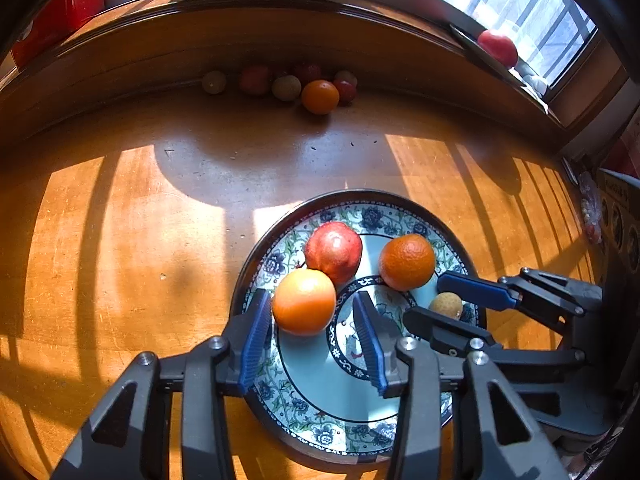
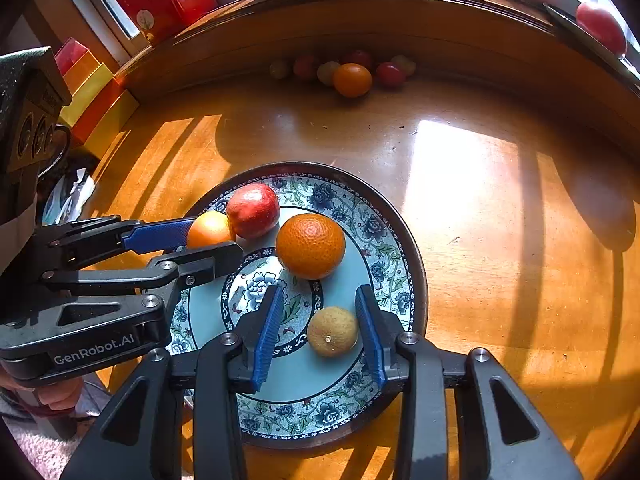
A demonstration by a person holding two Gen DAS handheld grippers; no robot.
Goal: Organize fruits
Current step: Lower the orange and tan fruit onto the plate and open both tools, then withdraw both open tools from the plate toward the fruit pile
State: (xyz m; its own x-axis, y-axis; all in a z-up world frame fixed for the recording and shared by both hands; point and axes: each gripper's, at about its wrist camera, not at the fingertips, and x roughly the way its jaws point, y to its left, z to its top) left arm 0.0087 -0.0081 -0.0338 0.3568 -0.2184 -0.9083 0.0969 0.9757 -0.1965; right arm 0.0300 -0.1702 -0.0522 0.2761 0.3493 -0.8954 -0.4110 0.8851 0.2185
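Sunlit wood fills both views: a wide table (image 1: 120,240) running to a raised ledge at the far side, where a row of loose fruit (image 1: 320,96) waits against the ledge. Near me sits the patterned plate (image 2: 384,240), holding four pieces: a rough orange (image 2: 310,246) in the middle, a red apple (image 2: 253,210) at the far left, a smooth orange (image 1: 304,300) touching that apple, and a small brownish fruit (image 2: 332,331) at the near right. My worry is rolling: the plate is slick and dished, so a nudge from a finger as I pull away could send a round fruit into its neighbour or over the rim. My left gripper (image 1: 312,344) stands partly open around the smooth orange, its left pad just beside the skin, the right pad clear, so I hold nothing. My right gripper (image 2: 320,336) is likewise partly open, the small fruit lying loose between its pads, close to the right one.
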